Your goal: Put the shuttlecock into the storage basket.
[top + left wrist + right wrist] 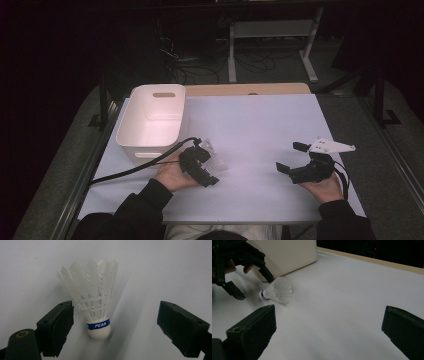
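Now your left tool straddles shuttlecock on counter, jaws apart, not yet gripping; right tool idle, apart. Lift and drop into white bin remain.

- "peak" in white capital letters stands on the blue band that runs round the shuttlecock, just above its white cork base
- in the right gripper view the same blue band shows on the shuttlecock, but its lettering is too small to read there
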{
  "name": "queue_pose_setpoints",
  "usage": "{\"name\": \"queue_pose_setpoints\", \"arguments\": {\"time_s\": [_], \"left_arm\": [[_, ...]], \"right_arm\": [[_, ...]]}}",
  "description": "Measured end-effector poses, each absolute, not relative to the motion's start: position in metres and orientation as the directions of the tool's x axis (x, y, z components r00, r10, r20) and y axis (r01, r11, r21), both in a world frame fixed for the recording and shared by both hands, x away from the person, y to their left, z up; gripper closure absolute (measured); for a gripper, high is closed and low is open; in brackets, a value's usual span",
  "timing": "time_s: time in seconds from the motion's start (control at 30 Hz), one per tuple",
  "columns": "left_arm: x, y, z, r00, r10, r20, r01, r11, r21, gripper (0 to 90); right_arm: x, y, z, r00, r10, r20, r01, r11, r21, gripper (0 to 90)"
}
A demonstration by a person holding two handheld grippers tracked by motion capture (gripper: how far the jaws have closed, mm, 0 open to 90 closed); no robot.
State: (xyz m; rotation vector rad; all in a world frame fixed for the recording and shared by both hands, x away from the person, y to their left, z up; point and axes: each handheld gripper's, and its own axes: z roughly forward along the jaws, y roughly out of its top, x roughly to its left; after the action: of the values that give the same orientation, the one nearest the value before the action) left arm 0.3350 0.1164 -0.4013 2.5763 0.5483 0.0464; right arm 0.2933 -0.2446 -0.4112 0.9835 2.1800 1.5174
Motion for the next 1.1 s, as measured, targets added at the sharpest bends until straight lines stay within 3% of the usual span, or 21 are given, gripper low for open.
{"name": "queue_pose_setpoints", "arguments": {"time_s": [0.27,1.1], "left_arm": [[0.336,0.115,-0.408,0.896,0.440,-0.062,0.418,-0.788,0.453,18.1],[0.340,0.113,-0.418,0.885,0.463,-0.060,0.448,-0.805,0.389,49.4]], "right_arm": [[0.293,-0.244,-0.411,-0.720,0.681,0.130,0.361,0.208,0.909,0.0],[0.293,-0.244,-0.411,-0.724,0.677,0.131,0.361,0.210,0.909,0.0]]}}
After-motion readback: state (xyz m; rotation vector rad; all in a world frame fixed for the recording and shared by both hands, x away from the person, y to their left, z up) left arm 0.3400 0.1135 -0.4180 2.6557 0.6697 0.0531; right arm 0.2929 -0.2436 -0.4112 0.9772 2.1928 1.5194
